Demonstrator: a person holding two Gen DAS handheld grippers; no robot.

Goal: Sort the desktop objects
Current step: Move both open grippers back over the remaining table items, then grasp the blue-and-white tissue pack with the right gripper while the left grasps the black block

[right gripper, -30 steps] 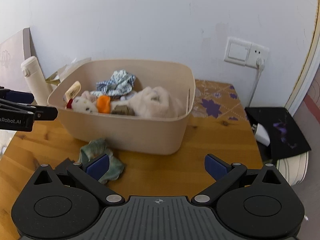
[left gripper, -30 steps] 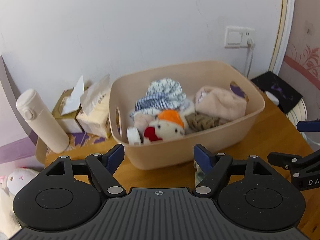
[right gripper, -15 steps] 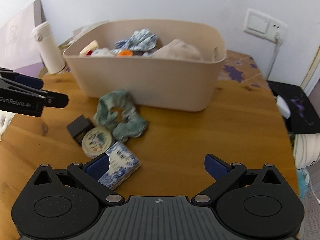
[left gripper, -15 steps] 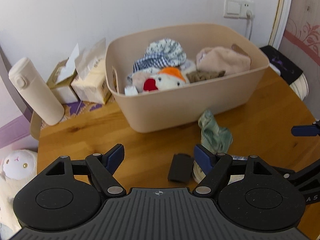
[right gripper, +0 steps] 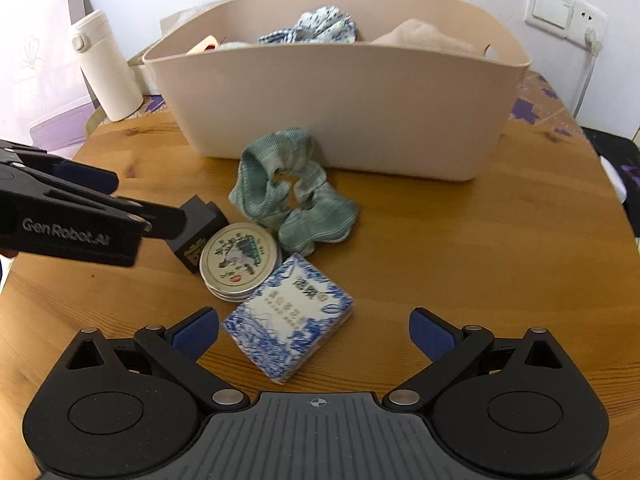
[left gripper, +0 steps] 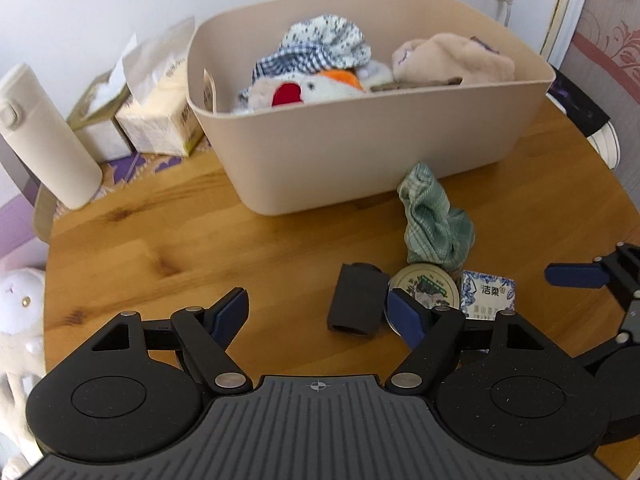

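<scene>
On the wooden table (right gripper: pixel 460 264) lie a green scrunchie (right gripper: pixel 294 196), a small black box (right gripper: pixel 198 226), a round tin (right gripper: pixel 239 258) and a blue-and-white tissue pack (right gripper: pixel 290 318), clustered in front of a beige basket (right gripper: pixel 360 120) filled with cloth and plush toys. My left gripper (left gripper: pixel 318 312) hangs open above the table, the black box (left gripper: pixel 356 300) just ahead of its right finger. My right gripper (right gripper: pixel 314 330) is open too, with the near corner of the tissue pack between its fingertips, untouched. The left gripper's body (right gripper: pixel 68 216) shows at the left of the right wrist view.
A cream thermos (left gripper: pixel 44 140) and two tissue boxes (left gripper: pixel 148 108) stand left of the basket. A white plush toy (left gripper: pixel 20 312) sits off the table's left edge. A wall socket with a cord (right gripper: pixel 576 16) is at the back right, and a black item (left gripper: pixel 576 100) lies at the right.
Both grippers have sunk and tipped downward toward the table. The scrunchie, black box, tin and tissue pack have come into view and grown nearer. Both stayed open.
</scene>
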